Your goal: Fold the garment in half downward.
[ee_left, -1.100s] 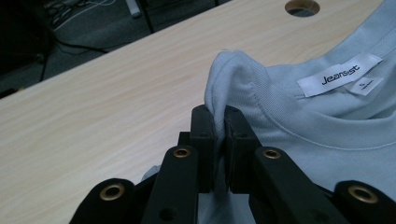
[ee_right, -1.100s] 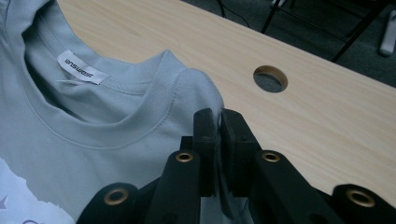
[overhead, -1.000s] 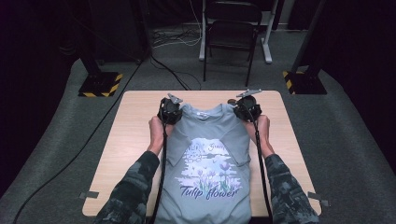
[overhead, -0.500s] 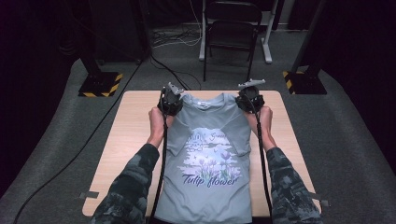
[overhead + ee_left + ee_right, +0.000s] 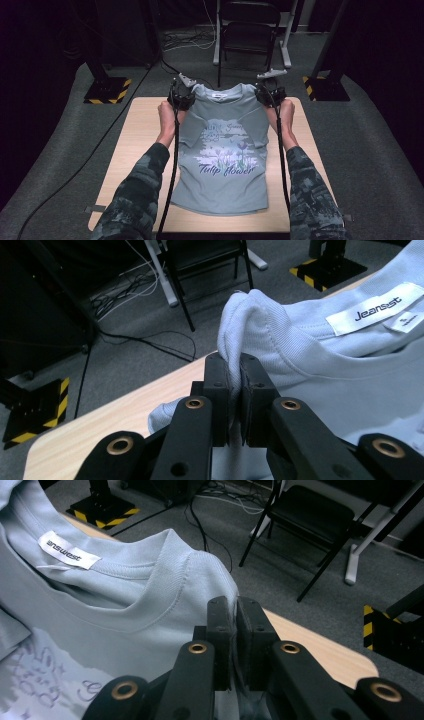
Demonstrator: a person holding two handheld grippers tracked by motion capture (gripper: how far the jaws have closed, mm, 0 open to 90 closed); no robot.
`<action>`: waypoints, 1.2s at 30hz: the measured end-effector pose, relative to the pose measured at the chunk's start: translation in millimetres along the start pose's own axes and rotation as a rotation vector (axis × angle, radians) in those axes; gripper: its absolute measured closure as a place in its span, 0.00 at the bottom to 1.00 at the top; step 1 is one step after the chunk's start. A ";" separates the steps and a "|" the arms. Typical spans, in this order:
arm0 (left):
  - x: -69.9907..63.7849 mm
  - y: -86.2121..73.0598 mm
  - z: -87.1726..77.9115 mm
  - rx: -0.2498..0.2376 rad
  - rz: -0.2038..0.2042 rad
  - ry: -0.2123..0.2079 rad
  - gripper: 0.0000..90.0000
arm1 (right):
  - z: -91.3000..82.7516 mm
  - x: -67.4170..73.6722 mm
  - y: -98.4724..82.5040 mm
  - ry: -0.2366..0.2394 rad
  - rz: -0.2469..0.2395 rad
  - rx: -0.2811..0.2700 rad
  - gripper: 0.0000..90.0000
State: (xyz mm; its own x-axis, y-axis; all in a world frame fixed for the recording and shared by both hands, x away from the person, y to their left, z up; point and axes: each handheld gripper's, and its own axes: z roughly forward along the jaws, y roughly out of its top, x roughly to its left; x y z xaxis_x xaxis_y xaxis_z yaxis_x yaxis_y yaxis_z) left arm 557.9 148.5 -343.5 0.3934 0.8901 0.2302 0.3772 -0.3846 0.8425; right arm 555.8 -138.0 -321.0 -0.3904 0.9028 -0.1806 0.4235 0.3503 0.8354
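— Jaws, both sets: condition?
— Left gripper (image 5: 234,390): jaws clamped on a fold of the pale blue cotton T-shirt with a printed tulip design (image 5: 225,150), at one shoulder beside the collar. Right gripper (image 5: 234,630): jaws clamped on the opposite shoulder.
— Location of the T-shirt?
— Shoulders held raised at the far edge of the light wooden surface (image 5: 140,130); the hem rests on the surface near the person, print facing up. White neck label (image 5: 372,315) visible inside the collar.
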 end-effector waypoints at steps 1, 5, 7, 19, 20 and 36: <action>0.2 1.3 -2.0 -0.004 0.001 -0.004 0.94 | -1.7 -0.6 1.3 0.001 0.003 -0.004 0.94; 0.4 -3.0 -9.9 -0.008 -0.015 -0.034 0.93 | -12.0 -5.6 -0.9 0.026 0.024 -0.019 0.94; -5.2 -10.1 -16.1 -0.010 -0.001 -0.044 0.93 | -18.0 -5.9 -8.3 0.040 0.029 -0.019 0.94; -27.5 -56.2 -43.9 -0.019 0.048 -0.080 0.93 | -47.1 13.7 -60.6 0.107 -0.014 -0.008 0.94; -29.2 -61.6 -46.2 -0.021 0.049 -0.083 0.93 | -50.5 16.1 -64.9 0.115 -0.019 -0.010 0.94; -54.0 -139.0 -87.7 0.000 0.028 -0.210 0.91 | -95.8 55.3 -142.4 0.230 -0.068 0.029 0.92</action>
State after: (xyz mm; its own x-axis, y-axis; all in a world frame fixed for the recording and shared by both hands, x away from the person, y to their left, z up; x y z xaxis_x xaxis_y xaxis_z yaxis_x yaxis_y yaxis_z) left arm 410.7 175.3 -430.3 0.5697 0.8085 0.1474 0.3637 -0.4088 0.8370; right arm 395.6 -161.9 -400.2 -0.5933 0.7974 -0.1101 0.4123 0.4185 0.8093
